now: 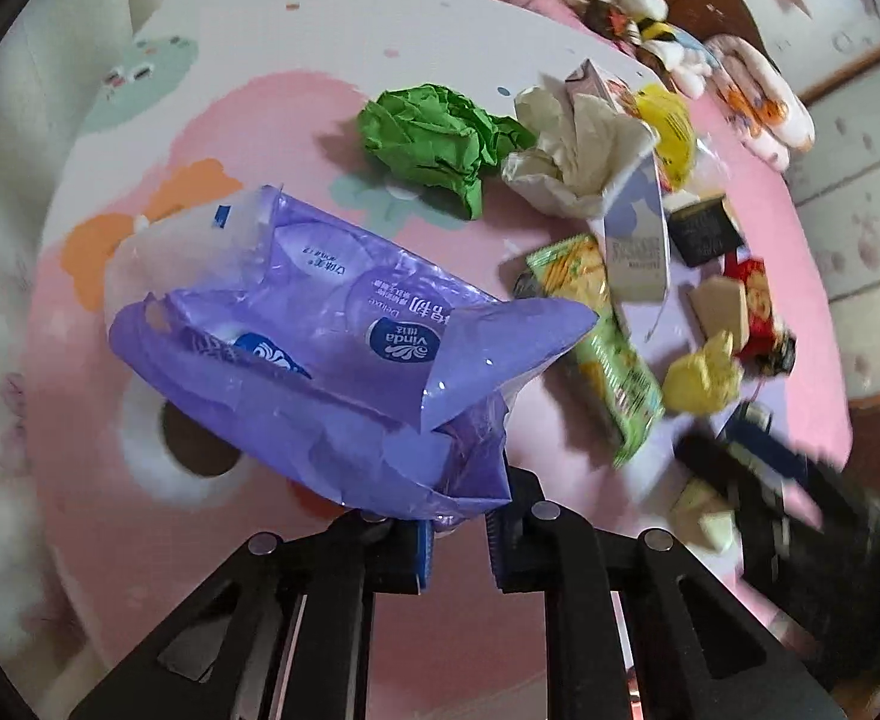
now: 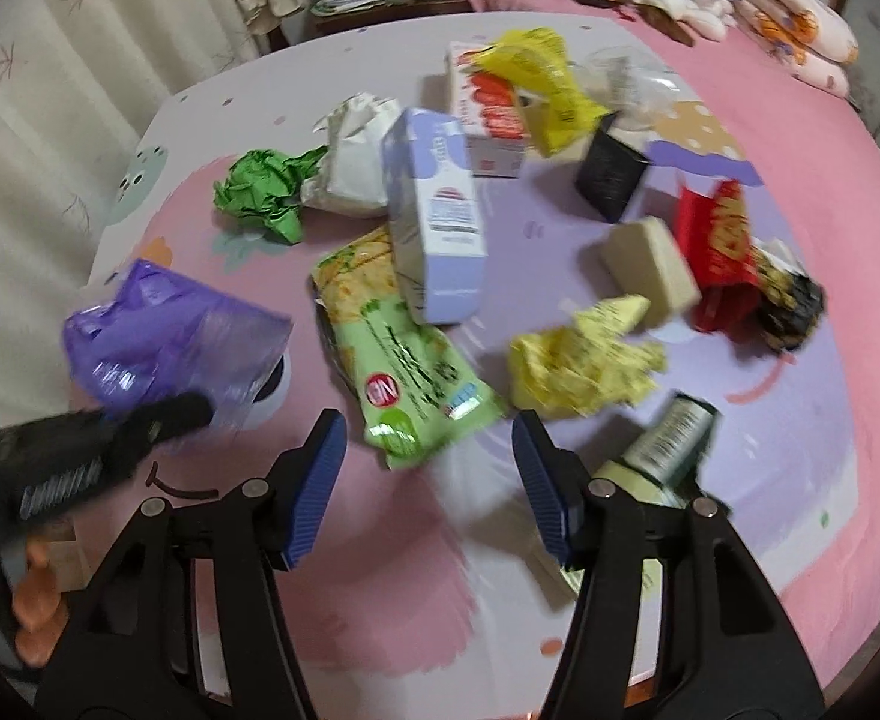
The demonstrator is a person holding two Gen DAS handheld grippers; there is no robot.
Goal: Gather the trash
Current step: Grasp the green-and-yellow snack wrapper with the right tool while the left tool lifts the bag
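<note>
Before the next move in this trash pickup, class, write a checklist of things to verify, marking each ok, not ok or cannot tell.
1. Left gripper clamps the purple plastic wrapper: ok.
2. Wrapper lifted off the mat: ok.
3. Right gripper open and empty: ok.
4. Green snack packet lies just ahead of the right gripper: ok.
5. Bin ready to receive trash: cannot tell, none in view.
6. Views sharp enough to aim: not ok, both are motion-blurred.

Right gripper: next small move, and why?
Probably ease the right gripper forward and down onto the green snack wrapper. Its fingers stand open and empty with the wrapper directly ahead, while the left gripper already holds the purple plastic bag.
</note>
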